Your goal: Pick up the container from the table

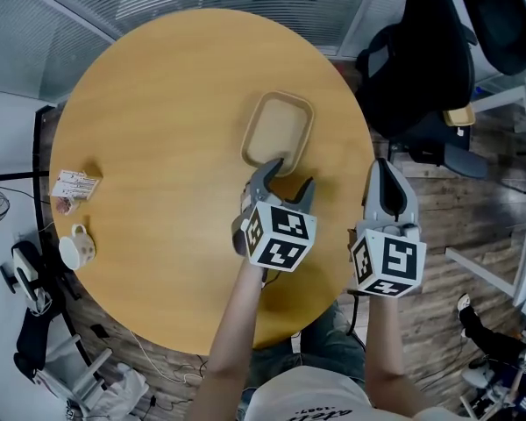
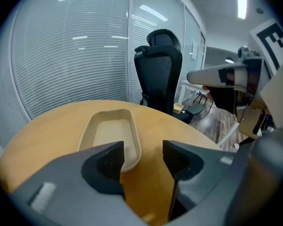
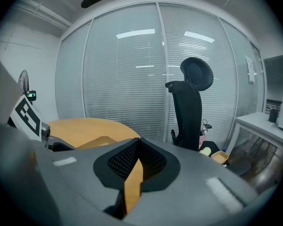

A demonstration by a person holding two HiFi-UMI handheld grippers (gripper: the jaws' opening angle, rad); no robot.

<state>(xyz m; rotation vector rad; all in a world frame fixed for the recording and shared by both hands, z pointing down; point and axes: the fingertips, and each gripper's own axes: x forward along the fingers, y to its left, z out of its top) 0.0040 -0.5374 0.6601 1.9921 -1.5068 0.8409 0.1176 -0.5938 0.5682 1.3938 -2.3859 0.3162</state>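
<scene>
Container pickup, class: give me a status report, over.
Left gripper open, jaws at container's near rim, not gripping. Right gripper shut, empty, by the table edge. Container empty, flat on table. Nothing between jaws and rim.

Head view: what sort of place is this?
Probably an office meeting room: a round wooden table, a black office chair and a glass wall with blinds.
</scene>
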